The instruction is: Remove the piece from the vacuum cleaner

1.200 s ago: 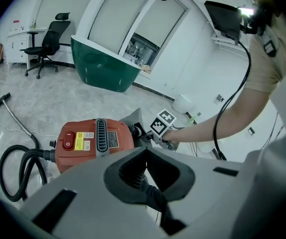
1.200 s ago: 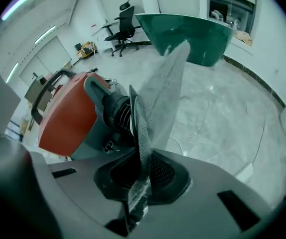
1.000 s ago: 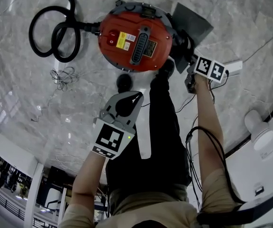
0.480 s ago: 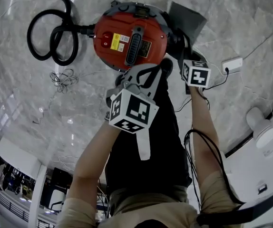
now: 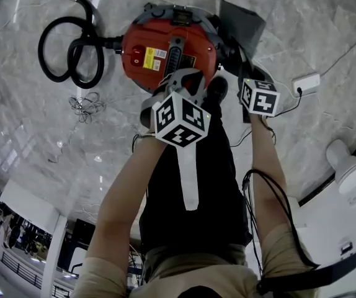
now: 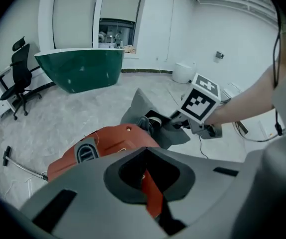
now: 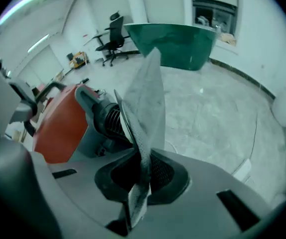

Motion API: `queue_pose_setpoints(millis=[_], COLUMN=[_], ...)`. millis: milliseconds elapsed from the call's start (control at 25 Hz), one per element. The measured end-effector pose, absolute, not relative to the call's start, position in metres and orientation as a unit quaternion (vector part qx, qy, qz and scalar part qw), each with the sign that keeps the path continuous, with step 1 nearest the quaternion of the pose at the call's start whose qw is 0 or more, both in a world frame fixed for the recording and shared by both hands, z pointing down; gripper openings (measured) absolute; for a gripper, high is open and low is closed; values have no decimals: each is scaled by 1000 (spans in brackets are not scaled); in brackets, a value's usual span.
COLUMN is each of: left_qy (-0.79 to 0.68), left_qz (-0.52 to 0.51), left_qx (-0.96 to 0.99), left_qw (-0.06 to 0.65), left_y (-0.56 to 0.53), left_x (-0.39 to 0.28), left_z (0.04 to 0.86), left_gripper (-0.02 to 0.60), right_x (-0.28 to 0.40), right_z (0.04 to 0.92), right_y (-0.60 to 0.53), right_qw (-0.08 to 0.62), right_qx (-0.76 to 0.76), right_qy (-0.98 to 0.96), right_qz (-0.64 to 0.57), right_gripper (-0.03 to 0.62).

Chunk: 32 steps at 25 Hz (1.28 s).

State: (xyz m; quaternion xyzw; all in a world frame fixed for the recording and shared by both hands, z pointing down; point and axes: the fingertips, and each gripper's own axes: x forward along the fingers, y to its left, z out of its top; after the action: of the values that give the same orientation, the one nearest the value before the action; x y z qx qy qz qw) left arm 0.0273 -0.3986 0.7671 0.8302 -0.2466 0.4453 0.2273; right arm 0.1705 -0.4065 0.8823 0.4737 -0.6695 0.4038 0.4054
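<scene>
The red vacuum cleaner (image 5: pixel 165 48) stands on the marble floor with a grey dust bag (image 5: pixel 243 20) hanging off its right side by a ribbed neck. My right gripper (image 5: pixel 243 64) is shut on the bag's lower edge; in the right gripper view the grey cloth (image 7: pixel 145 98) runs down between the jaws of the right gripper (image 7: pixel 140 183). My left gripper (image 5: pixel 187 79) hovers over the vacuum's near edge. Its jaws stand almost together, and only a thin red strip of the vacuum (image 6: pixel 108 143) shows in the slit of the left gripper (image 6: pixel 150 198).
A black hose (image 5: pixel 72 48) loops to the vacuum's left, with a tangle of thin cord (image 5: pixel 85 101) below it. A white socket block (image 5: pixel 305 82) and its cables lie to the right. A green tub (image 6: pixel 80 68) and an office chair (image 6: pixel 18 78) stand farther off.
My left gripper has moved up the head view from over the person's legs to the vacuum's near edge. The right gripper has rolled a little and stayed at the bag.
</scene>
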Motion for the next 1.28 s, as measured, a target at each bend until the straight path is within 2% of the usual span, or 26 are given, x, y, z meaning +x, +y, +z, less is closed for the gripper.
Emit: queue_pose_setpoints(millis=[80,240,360,480,720,880,1280], left_qy=[-252,-256,-254,-258,-278,-289,-294], left_qz=[440,436,438,436,397,371,354], left_qx=[827,825,828,831,831,829,832], left_qw=[244,252,239,231,274,302,311], left_y=[-399,-399,-398,-400,-405,-407,-400], left_x=[25,23,25,26,26,30,34], left_z=[767,767,767,766,756,748,697], left_gripper=[3,3,3,3,3,3,3], right_x=[171,189,220,220,226,234,240], right_z=[882,885,882,876,870,853,789], right_y=[-406,-417,-436,-434,-421,-422,-433], right_qw=[409,497,516,525,506,463,376], right_qx=[465,429,442,409,418,445,475], right_qy=[-670,-689,-671,-693,-691,-687,-688], right_qz=[409,307,296,278,303,340,399], right_gripper=[18,17,17,17,18,18,18])
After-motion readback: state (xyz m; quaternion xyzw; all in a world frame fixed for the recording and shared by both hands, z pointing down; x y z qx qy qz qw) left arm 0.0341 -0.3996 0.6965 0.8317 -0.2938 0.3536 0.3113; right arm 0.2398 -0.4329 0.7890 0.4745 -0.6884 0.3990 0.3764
